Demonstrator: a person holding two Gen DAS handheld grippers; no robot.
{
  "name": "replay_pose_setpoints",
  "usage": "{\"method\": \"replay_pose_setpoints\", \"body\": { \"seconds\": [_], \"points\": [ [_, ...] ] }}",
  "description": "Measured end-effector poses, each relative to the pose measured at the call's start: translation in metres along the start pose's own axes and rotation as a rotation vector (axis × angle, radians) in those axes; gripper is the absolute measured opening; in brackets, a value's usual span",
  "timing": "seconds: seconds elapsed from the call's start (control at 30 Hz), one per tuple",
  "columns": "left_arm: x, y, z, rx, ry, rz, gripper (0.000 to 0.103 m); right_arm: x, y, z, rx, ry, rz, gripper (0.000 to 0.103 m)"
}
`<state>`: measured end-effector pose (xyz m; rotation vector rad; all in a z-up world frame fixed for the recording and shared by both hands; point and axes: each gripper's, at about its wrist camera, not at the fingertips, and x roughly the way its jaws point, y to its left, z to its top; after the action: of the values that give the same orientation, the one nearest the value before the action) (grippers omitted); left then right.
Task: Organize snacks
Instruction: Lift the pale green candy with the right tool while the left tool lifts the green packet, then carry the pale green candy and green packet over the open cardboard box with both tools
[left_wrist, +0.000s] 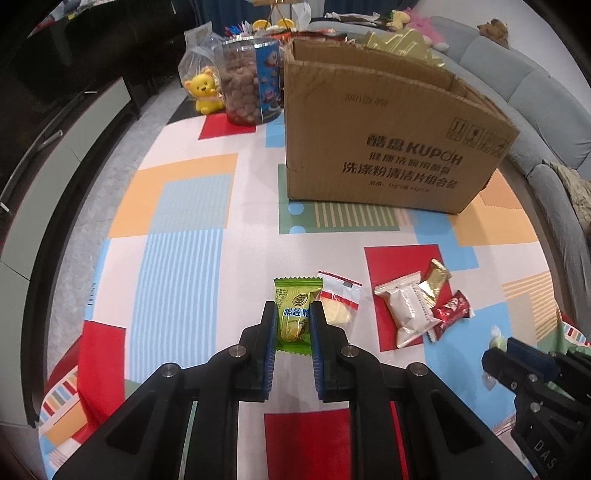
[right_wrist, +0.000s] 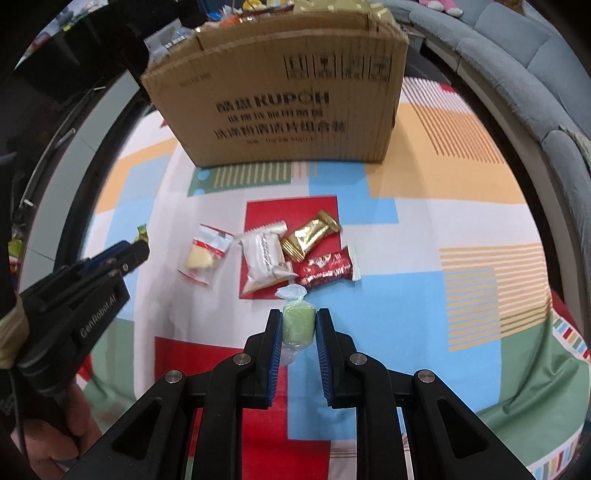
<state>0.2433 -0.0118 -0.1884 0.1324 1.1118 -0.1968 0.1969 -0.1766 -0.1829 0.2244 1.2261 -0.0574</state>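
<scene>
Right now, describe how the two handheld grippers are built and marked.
Both the left gripper and right gripper are black plastic linkages with silver pivot pins and ribbed blue pads. The left one's side reads "GenRobot.AI" in white.

Even indoor light, soft shadows. Strong fisheye bend, black vignette at corners. Right view slightly blurred; box (right_wrist: 273, 92) print smeared. Left view sharper.

Six wrapped snacks (right_wrist: 264, 257), one cardboard box (left_wrist: 391, 147), one snack jar (left_wrist: 251, 81), one yellow bear toy (left_wrist: 202, 92)
</scene>
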Motion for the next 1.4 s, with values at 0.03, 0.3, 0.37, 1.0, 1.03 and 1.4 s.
{"method": "replay_pose_setpoints", "body": {
  "seconds": [0.03, 0.3, 0.37, 1.0, 1.03, 1.4],
  "points": [
    [-0.005, 0.0, 0.0, 0.001, -0.007, 0.001, 0.018, -0.004, 0.001, 0.001, -0.004, -0.01, 0.0, 0.02],
    [-0.039, -0.006, 0.005, 0.007, -0.061, 0.008, 0.018, -0.039, 0.009, 0.005, -0.03, -0.095, 0.003, 0.02],
    [-0.046, -0.008, 0.006, 0.008, -0.074, 0.009, 0.018, -0.046, 0.01, 0.007, -0.031, -0.108, 0.001, 0.02],
    [-0.096, -0.031, 0.049, 0.038, -0.182, 0.006, 0.018, -0.105, 0.007, 0.045, -0.075, -0.264, -0.007, 0.02],
    [-0.098, -0.032, 0.053, 0.041, -0.189, 0.006, 0.018, -0.108, 0.007, 0.048, -0.077, -0.273, -0.004, 0.02],
    [-0.101, -0.046, 0.097, 0.055, -0.232, -0.005, 0.018, -0.128, 0.002, 0.091, -0.112, -0.369, -0.002, 0.02]
  ]
}}
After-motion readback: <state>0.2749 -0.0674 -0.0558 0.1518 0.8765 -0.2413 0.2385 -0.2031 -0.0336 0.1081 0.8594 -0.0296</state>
